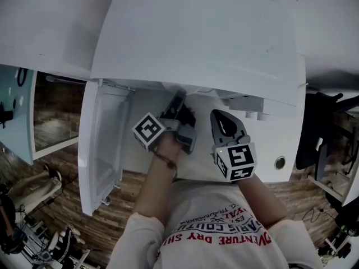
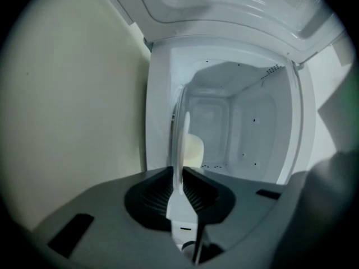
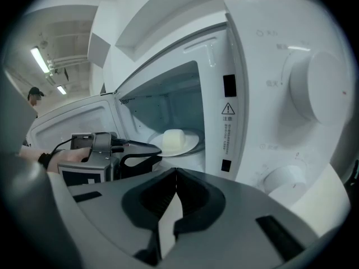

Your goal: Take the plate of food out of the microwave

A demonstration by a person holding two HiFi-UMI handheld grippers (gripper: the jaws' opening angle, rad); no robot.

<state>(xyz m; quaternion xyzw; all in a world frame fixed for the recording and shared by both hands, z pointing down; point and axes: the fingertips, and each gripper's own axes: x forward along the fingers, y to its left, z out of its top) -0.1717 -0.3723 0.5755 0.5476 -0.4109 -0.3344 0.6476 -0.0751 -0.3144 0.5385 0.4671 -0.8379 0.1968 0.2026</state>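
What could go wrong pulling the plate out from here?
The left hand-held gripper pinches the plate at one rim only, so it may tilt and the food may slide off. The right hand-held gripper is shut, outside the microwave, giving no support. The plate could also clip its opening.

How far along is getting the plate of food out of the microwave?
Done: the door is open. In hand: the left tongs are clamped on the rim of the plate, with the food on it. Left: the plate sits inside the microwave, so it must be drawn out. The right tongs are shut and empty.
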